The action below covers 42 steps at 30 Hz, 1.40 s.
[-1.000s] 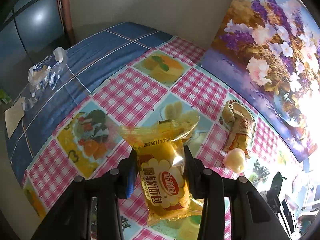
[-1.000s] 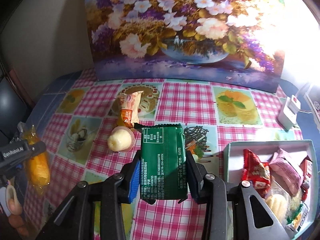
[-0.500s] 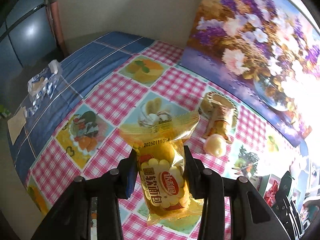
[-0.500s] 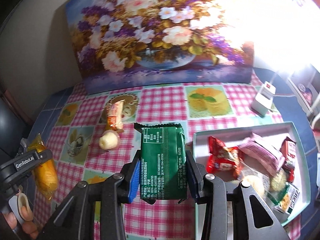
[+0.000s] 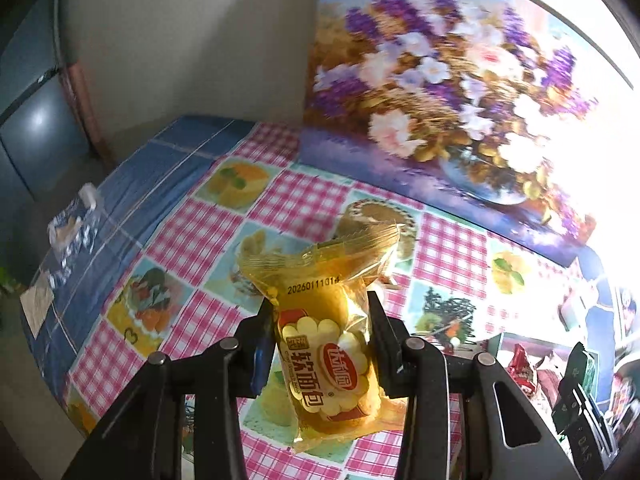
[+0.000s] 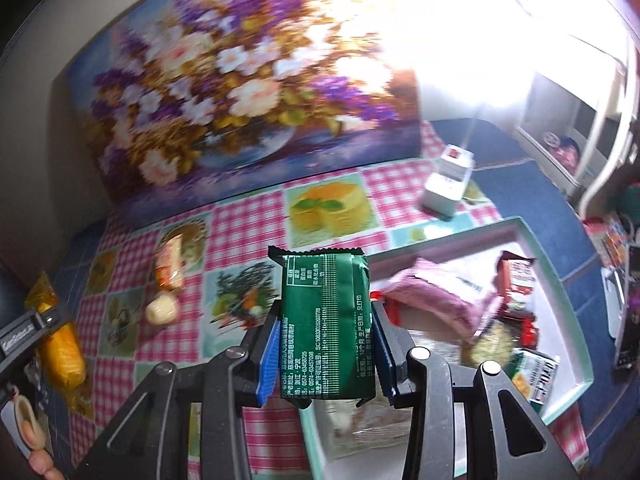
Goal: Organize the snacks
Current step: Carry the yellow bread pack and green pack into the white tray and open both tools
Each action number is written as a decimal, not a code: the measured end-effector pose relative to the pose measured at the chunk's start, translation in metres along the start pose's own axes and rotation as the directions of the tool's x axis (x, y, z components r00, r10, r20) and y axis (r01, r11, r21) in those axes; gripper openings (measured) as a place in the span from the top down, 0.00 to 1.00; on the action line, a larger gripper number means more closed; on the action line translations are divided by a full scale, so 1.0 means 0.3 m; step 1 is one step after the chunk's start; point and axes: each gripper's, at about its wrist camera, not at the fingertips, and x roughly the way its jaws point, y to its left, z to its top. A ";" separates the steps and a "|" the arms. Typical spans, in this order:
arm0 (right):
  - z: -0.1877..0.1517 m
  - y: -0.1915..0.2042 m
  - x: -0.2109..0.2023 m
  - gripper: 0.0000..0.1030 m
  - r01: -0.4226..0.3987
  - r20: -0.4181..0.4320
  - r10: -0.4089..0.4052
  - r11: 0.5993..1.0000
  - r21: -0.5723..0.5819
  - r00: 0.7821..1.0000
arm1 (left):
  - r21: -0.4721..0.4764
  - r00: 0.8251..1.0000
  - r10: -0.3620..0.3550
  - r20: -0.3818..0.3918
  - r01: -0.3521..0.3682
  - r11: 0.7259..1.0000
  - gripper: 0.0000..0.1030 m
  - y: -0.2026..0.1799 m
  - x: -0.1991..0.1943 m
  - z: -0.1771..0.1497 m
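Snacks fill both grippers: the left gripper (image 5: 320,332) is clamped on a yellow bread packet (image 5: 326,340) held above the checked tablecloth (image 5: 192,232), while the right gripper (image 6: 325,344) squeezes a green packet (image 6: 326,324) at the near edge of the pale tray (image 6: 560,280), where other snacks lie. An orange wrapper (image 6: 170,264) and a round sweet (image 6: 160,309) lie on the cloth.

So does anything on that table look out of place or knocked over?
Two snacks lie loose on the checked cloth instead of in the tray: an orange-wrapped packet and a small pale round sweet just below it. A crumpled clear wrapper sits alone on the blue part. Nothing looks spilled.
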 end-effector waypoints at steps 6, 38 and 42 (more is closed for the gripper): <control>0.024 -0.115 -0.002 0.59 0.040 -0.001 -0.040 0.996 0.078 0.999 | 0.063 0.998 -0.067 0.015 0.066 0.996 0.59 -0.104 -0.040 -0.007; 0.001 -0.496 0.058 0.58 0.163 -0.087 -0.141 0.931 0.328 0.986 | 0.379 0.953 -0.238 -0.186 0.293 0.878 0.58 -0.624 -0.007 -0.245; 0.000 -0.484 0.069 0.58 0.166 -0.094 -0.143 0.936 0.310 0.985 | 0.381 0.950 -0.212 -0.230 0.288 0.879 0.58 -0.636 0.046 -0.270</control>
